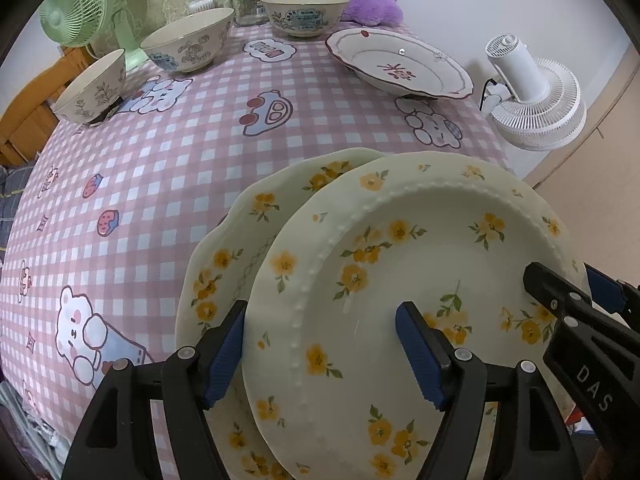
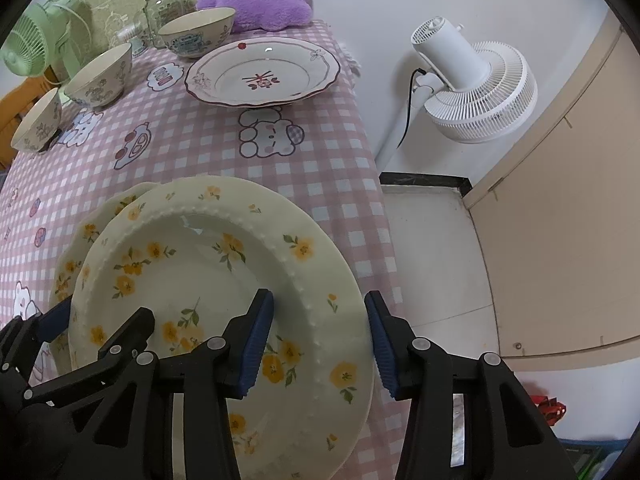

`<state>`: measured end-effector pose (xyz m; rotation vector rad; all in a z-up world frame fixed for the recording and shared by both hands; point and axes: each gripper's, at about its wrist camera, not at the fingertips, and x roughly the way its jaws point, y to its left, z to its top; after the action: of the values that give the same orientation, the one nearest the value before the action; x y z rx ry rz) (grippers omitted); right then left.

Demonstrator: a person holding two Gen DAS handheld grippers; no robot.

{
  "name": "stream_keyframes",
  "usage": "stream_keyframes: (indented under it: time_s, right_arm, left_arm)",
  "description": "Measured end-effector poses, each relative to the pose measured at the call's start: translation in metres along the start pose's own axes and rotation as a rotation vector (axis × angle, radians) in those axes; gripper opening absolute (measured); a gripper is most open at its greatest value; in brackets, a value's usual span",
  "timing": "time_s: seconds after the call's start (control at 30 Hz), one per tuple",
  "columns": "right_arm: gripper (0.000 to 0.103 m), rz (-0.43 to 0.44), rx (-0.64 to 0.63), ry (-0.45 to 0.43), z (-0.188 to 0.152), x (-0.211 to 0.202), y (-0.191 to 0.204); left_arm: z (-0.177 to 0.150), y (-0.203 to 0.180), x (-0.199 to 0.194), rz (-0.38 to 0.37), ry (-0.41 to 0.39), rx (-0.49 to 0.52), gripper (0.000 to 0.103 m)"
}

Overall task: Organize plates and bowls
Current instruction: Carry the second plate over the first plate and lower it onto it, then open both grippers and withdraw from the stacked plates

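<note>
Left gripper [image 1: 320, 356]: my jaws stand wide, straddling the top plate's left rim without clamping.
Right gripper [image 2: 318, 344]: open likewise, straddling its right rim.
Top plate [image 1: 404, 292]: yellow-flowered, lower centre, overlapping a second flowered plate [image 1: 224, 264].
Bench [image 1: 168, 176]: three bowls and a red-trimmed plate [image 1: 396, 62] at top.
</note>
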<state>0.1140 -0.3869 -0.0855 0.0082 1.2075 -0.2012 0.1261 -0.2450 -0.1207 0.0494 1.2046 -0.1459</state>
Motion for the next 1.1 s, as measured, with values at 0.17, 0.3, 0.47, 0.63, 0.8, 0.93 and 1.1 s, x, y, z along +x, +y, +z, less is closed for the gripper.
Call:
stream_keyframes:
  time_s: [0.17, 0.3, 0.47, 0.63, 0.8, 0.93, 1.1]
  right_arm:
    - [0.049, -0.004, -0.010, 0.002, -0.004, -0.001, 0.001]
    - [0.042, -0.001, 0.004, -0.015, -0.007, -0.009, -0.003]
    - [0.035, -0.007, -0.012, -0.016, -0.007, -0.010, 0.002]
    - [0.035, 0.011, -0.053, 0.004, -0.007, -0.002, 0.012]
    - [0.035, 0.047, -0.081, 0.013, -0.006, 0.003, 0.018]
    - [0.035, 0.064, -0.082, 0.010, -0.004, 0.005, 0.019]
    - [0.036, 0.085, -0.059, 0.021, -0.001, 0.006, 0.016]
  left_arm:
    - [-0.002, -0.005, -0.004, 0.081, -0.010, 0.041, 0.079]
    - [-0.003, -0.003, -0.012, 0.071, -0.024, 0.055, 0.079]
    - [-0.003, 0.002, -0.019, 0.070, -0.038, 0.049, 0.079]
    - [-0.004, 0.007, -0.018, 0.088, -0.028, 0.025, 0.080]
    - [-0.004, 0.013, -0.020, 0.114, -0.028, -0.011, 0.080]
    - [-0.005, 0.013, -0.020, 0.128, -0.023, -0.016, 0.080]
    - [-0.005, 0.015, -0.022, 0.111, -0.015, -0.024, 0.080]
